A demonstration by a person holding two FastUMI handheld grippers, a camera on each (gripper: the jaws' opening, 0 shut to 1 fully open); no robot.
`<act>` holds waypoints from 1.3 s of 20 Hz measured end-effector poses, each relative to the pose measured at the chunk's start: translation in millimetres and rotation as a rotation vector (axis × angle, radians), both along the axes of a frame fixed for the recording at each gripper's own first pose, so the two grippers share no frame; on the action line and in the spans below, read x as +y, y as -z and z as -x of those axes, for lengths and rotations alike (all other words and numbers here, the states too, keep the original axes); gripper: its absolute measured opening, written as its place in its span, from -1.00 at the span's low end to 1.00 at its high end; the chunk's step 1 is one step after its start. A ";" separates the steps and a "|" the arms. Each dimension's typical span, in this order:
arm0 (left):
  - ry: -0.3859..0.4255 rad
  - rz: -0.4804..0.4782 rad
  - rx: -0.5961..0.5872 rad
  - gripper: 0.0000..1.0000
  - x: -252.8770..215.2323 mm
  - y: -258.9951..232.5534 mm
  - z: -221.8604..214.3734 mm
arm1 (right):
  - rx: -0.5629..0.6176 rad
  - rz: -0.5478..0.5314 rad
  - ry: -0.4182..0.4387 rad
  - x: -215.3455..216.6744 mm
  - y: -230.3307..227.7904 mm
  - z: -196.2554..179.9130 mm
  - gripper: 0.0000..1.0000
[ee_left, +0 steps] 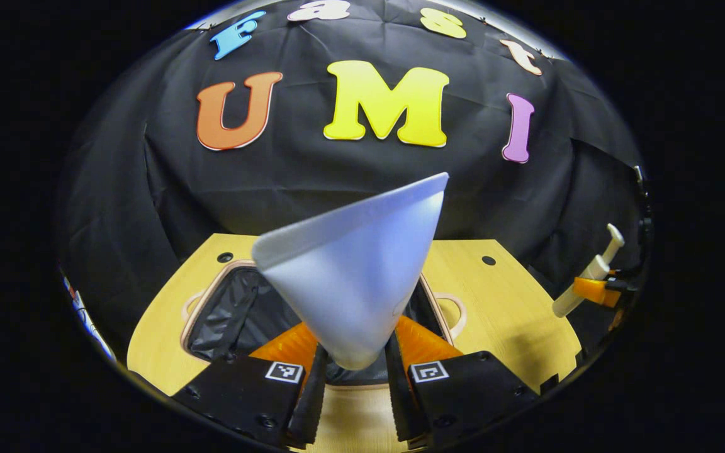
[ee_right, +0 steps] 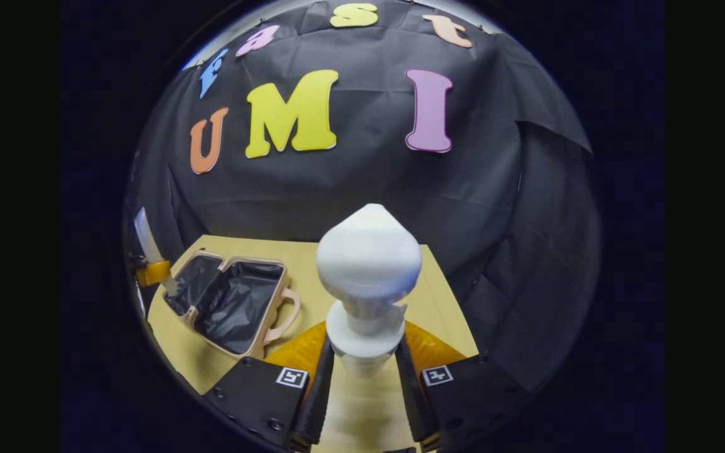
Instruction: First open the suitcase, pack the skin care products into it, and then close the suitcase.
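Suitcase (ee_left: 236, 314) lies open on the tabletop (ee_left: 507, 302), just beyond the left gripper (ee_left: 353, 371) in the left gripper view, its dark lining showing on both sides of what that gripper carries. Between the left jaws stands a pale tube (ee_left: 356, 277), narrow end down between the two fingers and flat crimped end up and away; both fingers press against its lower part, so the jaws are clenched on it. Far to the right of these jaws, past the tabletop's edge, the other gripper appears small, carrying a white bottle (ee_left: 589, 277) tilted upward.

In the right gripper view, the same suitcase (ee_right: 230, 302) sits well to the left of the right gripper (ee_right: 362, 377) and farther out, lying flat with its two halves spread and a handle (ee_right: 284, 318) curving toward the jaws. Beyond it, at the far left edge, the left gripper holds the tube (ee_right: 145, 236) above the open case. Between the right jaws rises the white bottle (ee_right: 367, 277), its rounded, pointed cap up; both fingers close against its lower collar, so these jaws are grasping it. Bare tabletop (ee_right: 438, 302) shows below and to the right of the bottle.
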State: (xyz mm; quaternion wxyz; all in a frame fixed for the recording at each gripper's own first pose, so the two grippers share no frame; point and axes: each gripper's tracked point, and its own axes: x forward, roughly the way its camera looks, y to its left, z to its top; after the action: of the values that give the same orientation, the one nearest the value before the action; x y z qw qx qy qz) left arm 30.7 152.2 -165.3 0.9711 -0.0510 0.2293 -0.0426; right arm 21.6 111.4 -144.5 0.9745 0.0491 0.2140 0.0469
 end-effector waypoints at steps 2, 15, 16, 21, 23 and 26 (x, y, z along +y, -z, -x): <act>0.023 0.004 0.055 -0.05 -3.2 25.2 -12.5 | 0.000 0.002 -0.004 4.1 -7.9 13.6 -0.03; 0.038 0.033 0.488 -0.04 -14.7 161.4 -36.8 | 0.068 0.062 0.064 -11.2 13.7 50.5 -0.03; 0.040 0.029 0.516 -0.04 -15.1 165.9 -33.2 | 0.077 0.059 0.067 -10.4 16.6 52.8 -0.03; 0.055 -0.010 0.532 -0.04 -16.6 170.1 -46.3 | 0.104 0.064 0.059 -3.7 27.0 57.4 -0.03; 0.066 -0.035 0.536 0.08 -16.8 176.5 -54.0 | 0.108 0.069 0.050 -0.7 28.2 57.0 -0.03; 0.067 -0.046 0.547 -0.11 -19.0 184.8 -59.6 | 0.109 0.079 0.036 4.2 29.1 55.2 -0.03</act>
State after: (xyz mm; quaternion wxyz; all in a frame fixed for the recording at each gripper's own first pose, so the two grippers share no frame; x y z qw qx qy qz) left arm 90.3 133.2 -350.1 0.8722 -0.0310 0.4852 -0.0542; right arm -33.6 115.6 -173.6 0.9632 0.0168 0.2675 0.0180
